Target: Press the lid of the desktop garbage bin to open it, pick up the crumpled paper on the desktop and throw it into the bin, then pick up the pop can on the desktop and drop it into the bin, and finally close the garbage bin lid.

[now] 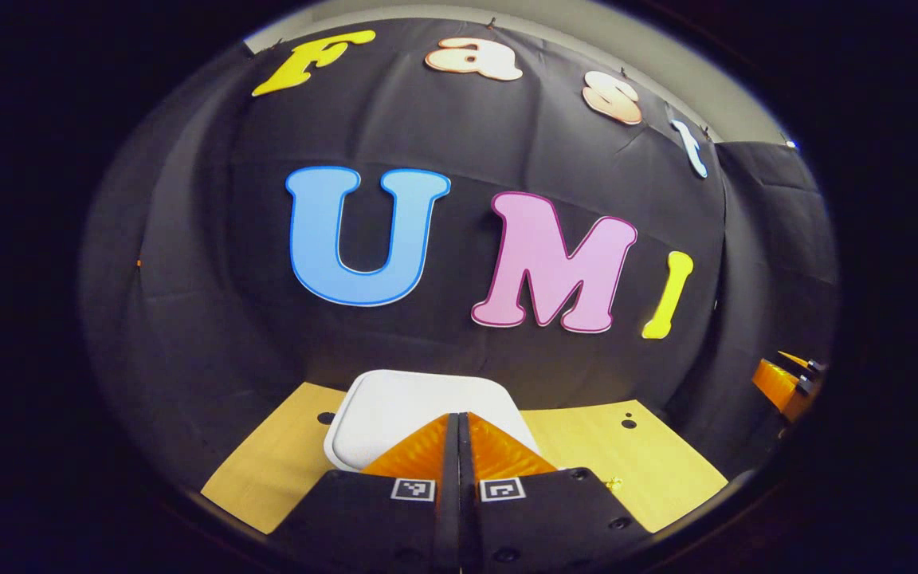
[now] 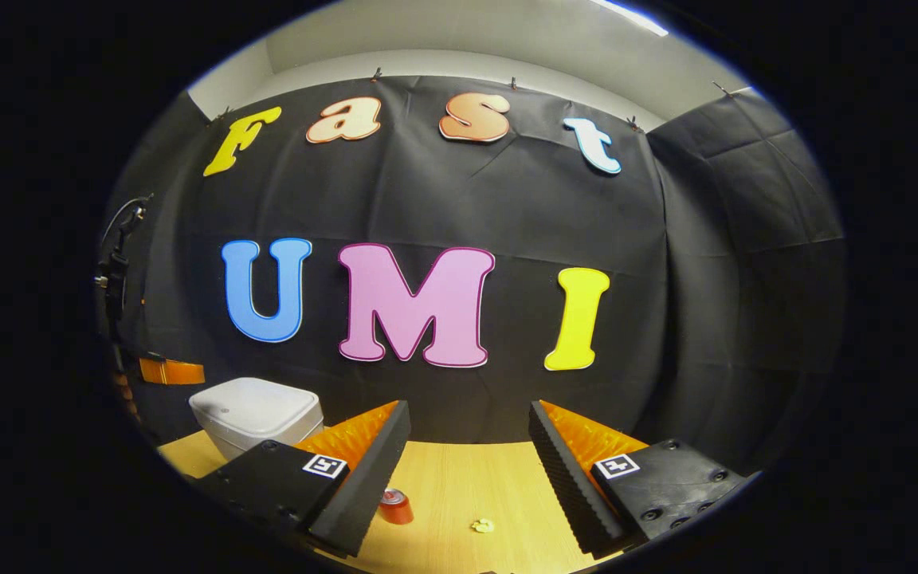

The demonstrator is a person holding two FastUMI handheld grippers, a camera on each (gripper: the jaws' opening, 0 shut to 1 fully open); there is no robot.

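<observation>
The white desktop bin (image 1: 395, 414) stands on the wooden table, its lid down. My left gripper (image 1: 459, 416) is shut with nothing held, its tips over the lid's near part; I cannot tell whether they touch it. In the right gripper view the bin (image 2: 256, 410) sits at the left. My right gripper (image 2: 467, 426) hangs open and empty above the table. Below its left finger stands a small red pop can (image 2: 397, 506). A small yellowish crumpled paper (image 2: 482, 525) lies just right of the can, and also lies right of the left gripper as the paper (image 1: 613, 482).
The wooden table (image 2: 459, 478) runs back to the black cloth wall. Part of the right gripper (image 1: 786, 383) shows at the far right of the left gripper view. Part of the left gripper (image 2: 172, 371) shows above the bin in the right gripper view.
</observation>
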